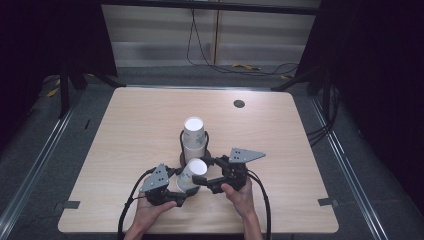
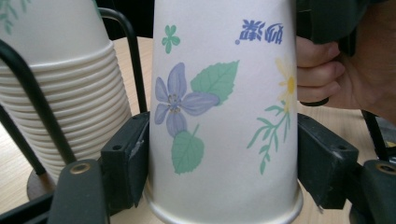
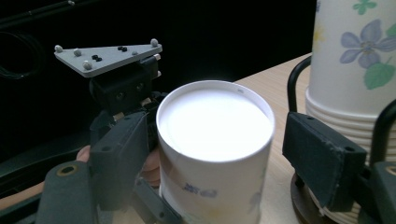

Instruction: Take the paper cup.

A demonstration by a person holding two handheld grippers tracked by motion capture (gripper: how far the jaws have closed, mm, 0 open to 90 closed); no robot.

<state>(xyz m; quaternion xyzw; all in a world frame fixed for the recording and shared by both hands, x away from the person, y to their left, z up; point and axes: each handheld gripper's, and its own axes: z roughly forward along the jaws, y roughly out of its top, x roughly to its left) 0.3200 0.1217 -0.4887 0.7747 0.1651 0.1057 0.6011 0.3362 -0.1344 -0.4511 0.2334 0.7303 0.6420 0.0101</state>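
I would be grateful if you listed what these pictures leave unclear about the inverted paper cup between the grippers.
- Paper cup, left gripper view: its base is cut off by the top edge, its rim partly by the bottom edge.
- Cup stack, right gripper view: cropped at the top and right edges, so its count is unreadable.
- Right gripper: the right pad's clearance from the cup is uncertain.
- High view: the cup's print is too small.

Left tongs (image 2: 223, 158) clamp an inverted paper cup (image 2: 224, 116): both black pads press its side walls near the rim, rim down, just over the wooden surface (image 2: 327, 119). Cup print is upside down: purple flower, green leaves, yellow flower, blue lettering. Left of it, touching nothing, a stack of nested cups (image 2: 60, 88) sits in a black wire holder (image 2: 28, 88) on a round base. At right, a hand (image 2: 345, 74) grips dark hardware behind the cup.
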